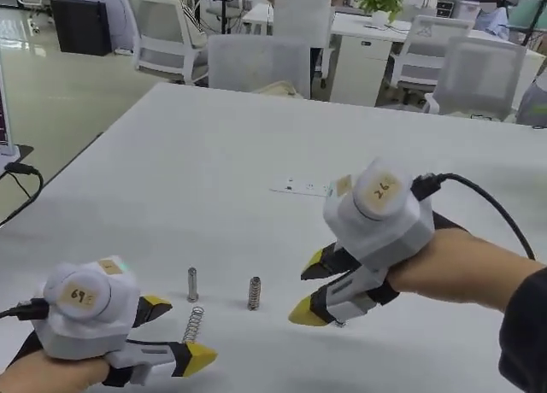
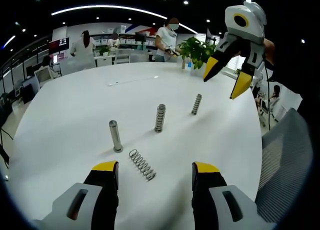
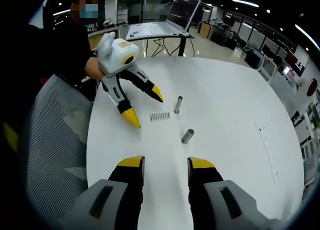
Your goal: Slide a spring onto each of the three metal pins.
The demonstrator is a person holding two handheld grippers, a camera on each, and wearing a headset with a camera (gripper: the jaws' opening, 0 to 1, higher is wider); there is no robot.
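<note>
Three short metal pins stand in a row on the white table (image 1: 214,162). The left pin (image 1: 192,284) (image 2: 115,136) (image 3: 177,104) is bare. The middle pin (image 1: 254,293) (image 2: 160,118) (image 3: 187,136) wears a spring. In the left gripper view the third pin (image 2: 196,104) also carries a spring. A loose spring (image 1: 193,325) (image 2: 142,164) (image 3: 160,116) lies flat near the bare pin. My left gripper (image 1: 179,331) (image 2: 155,172) is open, its jaws on either side of the loose spring, apart from it. My right gripper (image 1: 301,295) (image 3: 165,165) hovers open and empty beside the third pin.
A small paper strip (image 1: 299,188) lies mid-table. White chairs (image 1: 256,64) line the far edge, with desks and people beyond. A black cable (image 1: 487,201) trails from the right gripper. Bare tabletop spreads behind the pins.
</note>
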